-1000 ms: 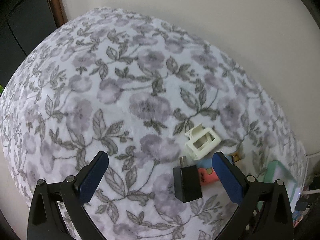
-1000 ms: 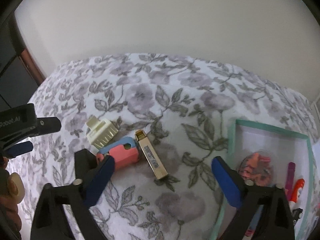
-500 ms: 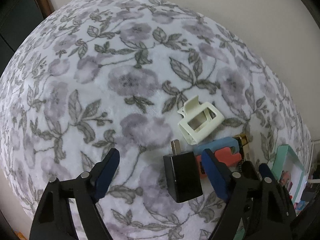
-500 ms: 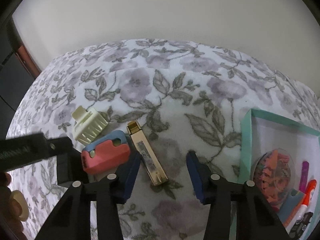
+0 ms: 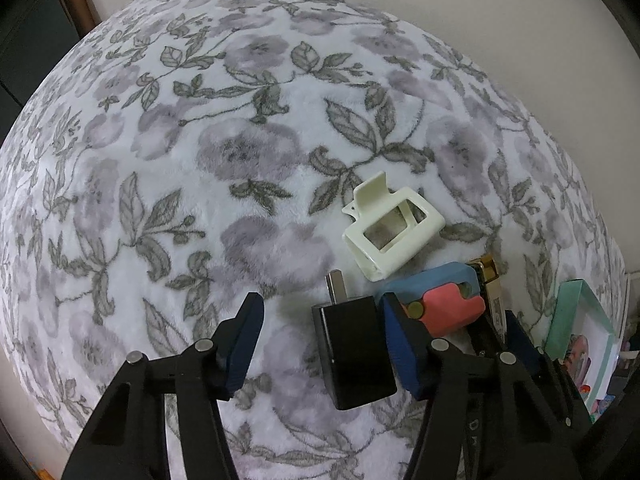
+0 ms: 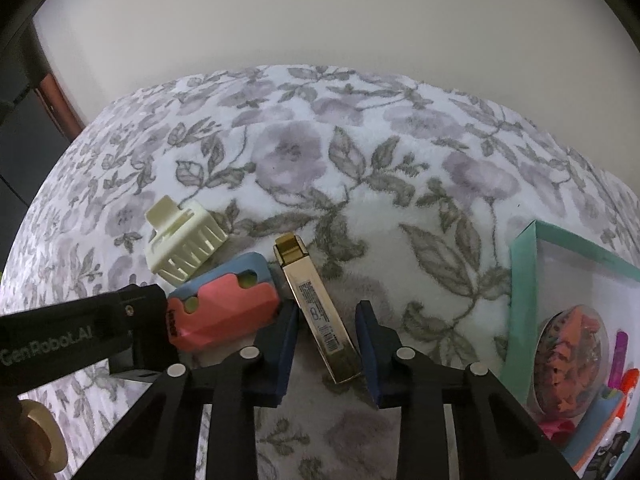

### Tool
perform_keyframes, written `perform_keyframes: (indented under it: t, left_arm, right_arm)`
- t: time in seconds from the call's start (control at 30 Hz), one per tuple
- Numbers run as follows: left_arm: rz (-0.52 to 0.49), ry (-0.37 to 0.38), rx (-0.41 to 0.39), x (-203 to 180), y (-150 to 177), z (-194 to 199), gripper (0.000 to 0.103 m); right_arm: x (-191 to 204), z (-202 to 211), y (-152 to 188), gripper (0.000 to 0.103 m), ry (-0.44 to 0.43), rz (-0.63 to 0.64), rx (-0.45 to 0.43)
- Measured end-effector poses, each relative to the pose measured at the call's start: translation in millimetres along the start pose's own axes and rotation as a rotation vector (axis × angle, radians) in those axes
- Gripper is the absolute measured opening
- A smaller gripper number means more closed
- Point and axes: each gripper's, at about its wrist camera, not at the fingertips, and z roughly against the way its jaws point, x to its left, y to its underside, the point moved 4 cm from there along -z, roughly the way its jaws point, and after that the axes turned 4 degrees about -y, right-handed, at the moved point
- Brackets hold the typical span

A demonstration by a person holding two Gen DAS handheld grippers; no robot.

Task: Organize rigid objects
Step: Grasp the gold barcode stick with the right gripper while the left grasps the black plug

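A black charger plug (image 5: 354, 352) lies on the floral blanket (image 5: 224, 160) between the closing jaws of my left gripper (image 5: 322, 304). Its right side touches the right pad, while the left pad stands apart. In the right wrist view, a gold tube (image 6: 318, 312) lies between my right gripper's (image 6: 328, 312) closing jaws, with thin gaps still showing beside it. A cream claw clip (image 5: 394, 228) (image 6: 182, 240) and a pink-and-blue block (image 5: 444, 304) (image 6: 228, 308) lie just beyond the charger and beside the tube.
A teal-rimmed box (image 6: 520, 280) (image 5: 568, 312) holding pens and a round case of small coloured pieces stands at the right. The left gripper's black body (image 6: 80, 332) reaches in beside the pink block. A pale wall rises behind the blanket.
Both grippers have sunk toward the blanket and their jaws have narrowed. The left now brackets the black charger and the right brackets the gold tube.
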Motion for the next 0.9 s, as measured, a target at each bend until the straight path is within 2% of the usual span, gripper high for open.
perform_keyframes:
  t: [0.27,0.33,0.4,0.47,0.57,0.9]
  left_arm:
    - [-0.013,-0.028,-0.019,-5.2,4.6,2.6,0.061]
    - [-0.019,-0.030,-0.025,-8.5,5.0,3.7,0.057]
    - [-0.026,-0.020,-0.025,-12.3,5.3,6.0,0.047]
    - [-0.039,-0.024,-0.030,-16.2,6.2,8.4,0.041]
    - [-0.046,-0.030,-0.018,-16.9,7.4,7.4,0.036]
    - [-0.051,-0.044,-0.004,-7.4,9.3,1.0,0.034]
  right_arm:
    - [2.2,-2.0,2.0,0.031,0.020,0.015,-0.008]
    - [3.0,-1.6,2.8,0.031,0.025,0.024,-0.011]
    - [3.0,-1.4,3.0,0.029,0.024,0.022,-0.011]
    - [2.0,-0.7,3.0,0.025,0.028,0.019,-0.005]
    - [-1.0,1.1,3.3,0.022,0.024,0.017,0.006]
    - [-2.9,1.0,5.1,0.022,0.031,0.021,0.014]
